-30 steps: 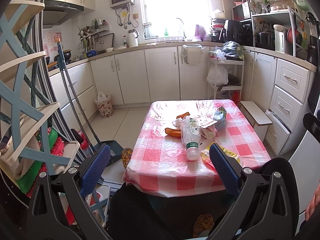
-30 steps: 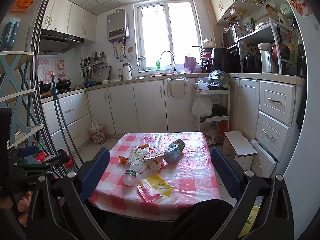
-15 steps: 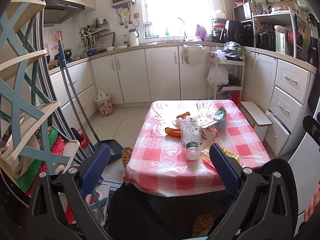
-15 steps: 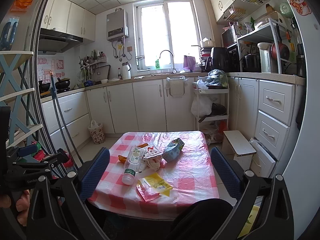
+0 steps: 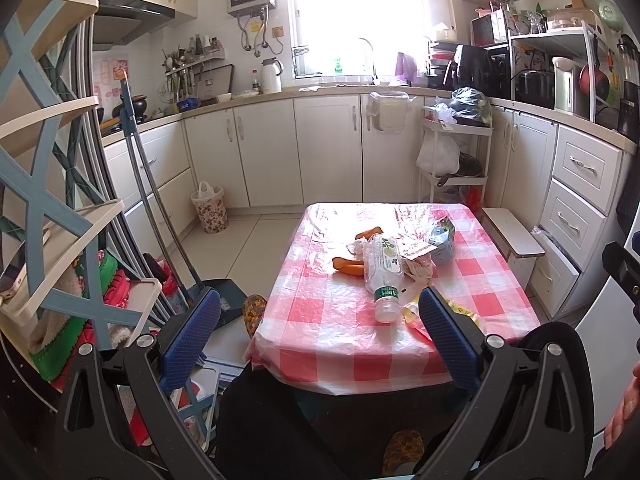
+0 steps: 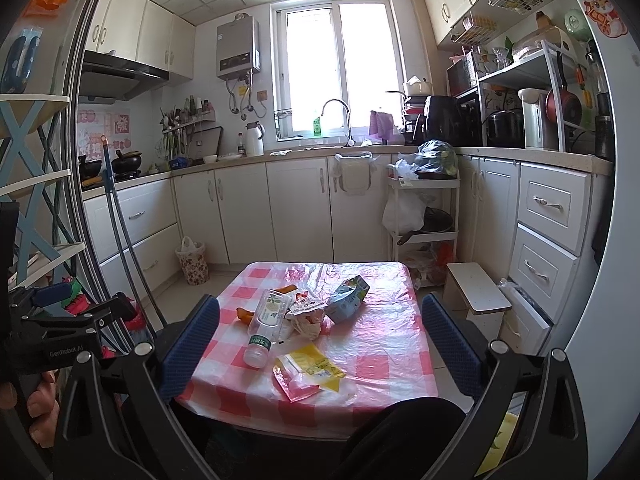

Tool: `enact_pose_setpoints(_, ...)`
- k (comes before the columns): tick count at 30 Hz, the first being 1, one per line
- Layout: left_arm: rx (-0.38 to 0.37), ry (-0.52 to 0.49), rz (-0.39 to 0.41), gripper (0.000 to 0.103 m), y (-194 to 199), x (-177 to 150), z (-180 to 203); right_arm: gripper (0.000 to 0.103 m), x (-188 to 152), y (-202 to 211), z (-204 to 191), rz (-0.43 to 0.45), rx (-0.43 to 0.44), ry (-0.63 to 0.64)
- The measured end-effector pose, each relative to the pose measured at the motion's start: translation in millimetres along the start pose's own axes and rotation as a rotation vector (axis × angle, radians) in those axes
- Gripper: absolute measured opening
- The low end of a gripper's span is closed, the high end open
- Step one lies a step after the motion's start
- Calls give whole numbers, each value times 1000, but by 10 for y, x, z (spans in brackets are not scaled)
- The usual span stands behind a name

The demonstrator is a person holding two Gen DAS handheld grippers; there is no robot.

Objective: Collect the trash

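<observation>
Trash lies on a small table with a red-and-white checked cloth [image 5: 320,312] [image 6: 384,360]: a clear plastic bottle [image 5: 383,276] [image 6: 266,322] on its side, orange peel [image 5: 347,265] [image 6: 243,314], a crumpled wrapper [image 5: 418,266] [image 6: 306,316], a blue carton [image 5: 442,240] [image 6: 347,298] and a yellow and pink packet [image 6: 306,370], partly hidden behind my left finger in the left wrist view [image 5: 466,312]. My left gripper [image 5: 316,326] is open and empty, short of the table's near edge. My right gripper [image 6: 318,330] is open and empty, held back above the near edge.
A floral bin lined with a white bag [image 5: 210,208] [image 6: 192,260] stands on the floor by the left cabinets. A broom and dustpan [image 5: 224,300] lean at the left beside a shelf rack [image 5: 60,240]. A small stool [image 5: 514,234] [image 6: 476,288] and a trolley [image 6: 424,216] stand right of the table.
Both views have shifted slightly; the grippers stay open and empty, and the trash on the table has not moved.
</observation>
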State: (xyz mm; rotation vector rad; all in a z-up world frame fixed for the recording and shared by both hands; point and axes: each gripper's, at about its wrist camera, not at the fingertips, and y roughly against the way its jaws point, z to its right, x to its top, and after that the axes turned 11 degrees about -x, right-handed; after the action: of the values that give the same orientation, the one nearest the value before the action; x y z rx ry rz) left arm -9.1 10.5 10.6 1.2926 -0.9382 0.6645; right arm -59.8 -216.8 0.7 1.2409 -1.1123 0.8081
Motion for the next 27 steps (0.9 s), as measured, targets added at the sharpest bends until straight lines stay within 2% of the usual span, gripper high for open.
enact_pose_setpoints(27,-2,1,0,96,1,3,-6,97,-2,-5,-55,-4,9,11)
